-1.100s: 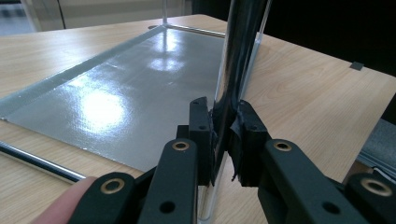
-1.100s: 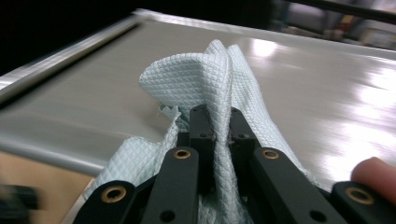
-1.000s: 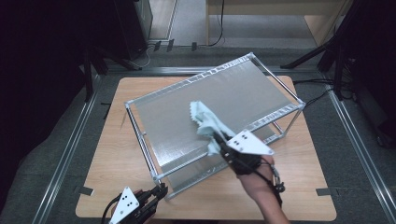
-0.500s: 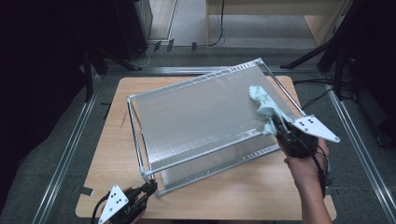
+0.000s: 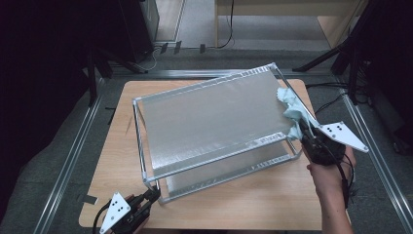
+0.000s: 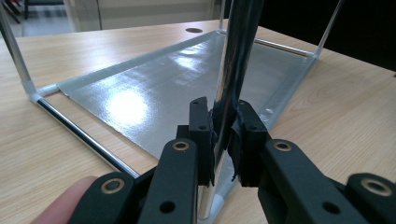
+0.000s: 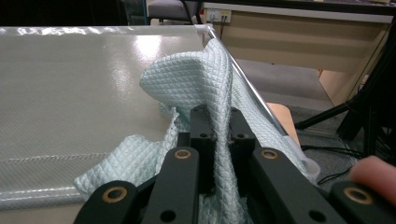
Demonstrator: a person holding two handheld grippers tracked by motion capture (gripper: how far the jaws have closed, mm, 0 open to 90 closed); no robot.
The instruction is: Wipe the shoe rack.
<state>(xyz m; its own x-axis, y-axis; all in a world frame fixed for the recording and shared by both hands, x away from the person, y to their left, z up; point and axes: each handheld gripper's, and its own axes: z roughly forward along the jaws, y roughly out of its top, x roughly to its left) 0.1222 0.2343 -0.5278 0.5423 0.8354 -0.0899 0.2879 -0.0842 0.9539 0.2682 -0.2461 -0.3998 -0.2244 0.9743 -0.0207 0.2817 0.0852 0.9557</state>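
- Your right gripper (image 5: 306,130) has its fingers clenched on a pale green quilted cloth (image 5: 291,108), pinching a fold of it between the pads.
- In the right gripper view the cloth (image 7: 196,88) rises in a peak above the fingers (image 7: 201,135) and drapes down on both sides of them.
- The cloth lies on the right end of the rack's (image 5: 141,146) top shelf (image 5: 214,117), against the side rail and partly hanging over it.
- Your left gripper (image 5: 146,201) sits at the near left corner of the rack, low by the desk (image 5: 243,204).
- Its fingers (image 6: 201,135) are clamped around the rack's upright chrome post (image 6: 236,70), one pad on each side, touching it.
- Behind that post in the left gripper view, the lower shelf (image 6: 154,98) lies just above the desk (image 6: 37,135), shiny and reflecting the light.
- The rack stands slanted across the wooden desk, its long side running from near left to far right.
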